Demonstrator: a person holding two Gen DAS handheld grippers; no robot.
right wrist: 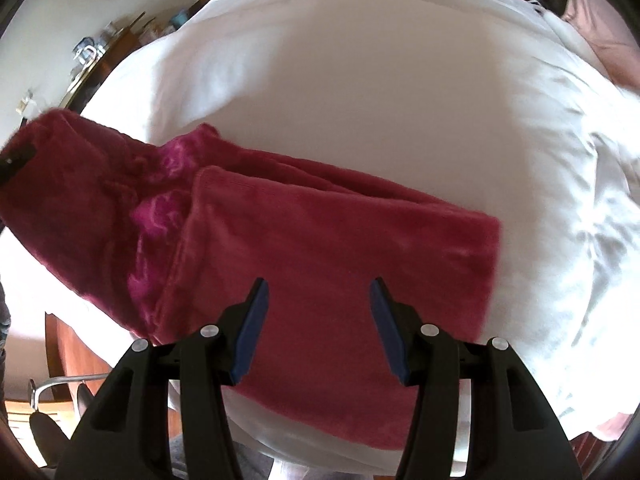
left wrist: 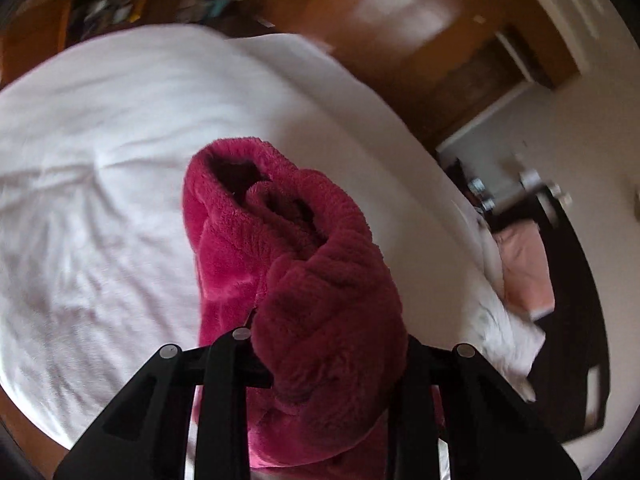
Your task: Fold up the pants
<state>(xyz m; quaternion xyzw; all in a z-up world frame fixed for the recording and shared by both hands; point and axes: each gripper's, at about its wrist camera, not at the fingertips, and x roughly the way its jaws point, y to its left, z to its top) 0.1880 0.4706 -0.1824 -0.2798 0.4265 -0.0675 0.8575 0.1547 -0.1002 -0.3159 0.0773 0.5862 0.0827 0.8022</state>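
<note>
Fluffy magenta pants (right wrist: 320,248) lie partly folded on a white bed (right wrist: 380,100). My left gripper (left wrist: 320,340) is shut on a thick bunch of the pants (left wrist: 280,248), which hangs lifted above the sheet and hides the fingertips. In the right wrist view that lifted end rises at the far left, where a black part of the left gripper (right wrist: 16,160) shows. My right gripper (right wrist: 318,288) hovers open over the flat folded part, with blue pads (right wrist: 252,328) apart and nothing pinched between them.
The white bed (left wrist: 100,140) fills most of both views. A pink pillow (right wrist: 604,36) lies at its far right corner. A wooden desk with clutter (right wrist: 100,52) stands beyond the left edge, a chair base (right wrist: 52,392) sits at lower left, and a wooden door (left wrist: 400,12) is behind.
</note>
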